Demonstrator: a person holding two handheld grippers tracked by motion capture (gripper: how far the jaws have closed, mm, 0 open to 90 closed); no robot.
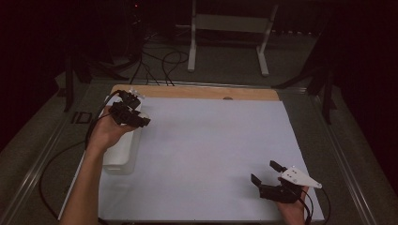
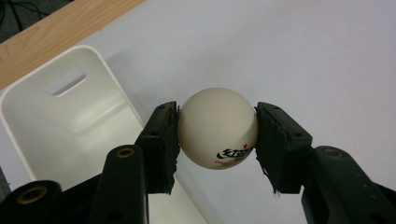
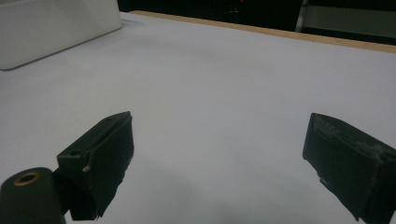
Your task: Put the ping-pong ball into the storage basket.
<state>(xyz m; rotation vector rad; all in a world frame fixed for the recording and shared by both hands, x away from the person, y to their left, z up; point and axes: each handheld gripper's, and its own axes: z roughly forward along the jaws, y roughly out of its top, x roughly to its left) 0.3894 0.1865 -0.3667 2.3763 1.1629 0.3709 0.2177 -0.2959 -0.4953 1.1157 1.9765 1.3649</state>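
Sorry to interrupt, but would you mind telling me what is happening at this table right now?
A person works with tongs in each hand. The left tongs are shut on a white table tennis ball, held beside the rim of an open white bin at the table's left edge. The right tongs rest open near the front right corner of the white table, with nothing between them. The ball has not been released.

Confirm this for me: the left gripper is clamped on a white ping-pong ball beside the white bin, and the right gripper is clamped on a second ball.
Not quite. The left gripper does clamp the white ping-pong ball beside the white bin, but the right gripper holds nothing: the right gripper view shows its jaws standing wide apart over the bare white table.
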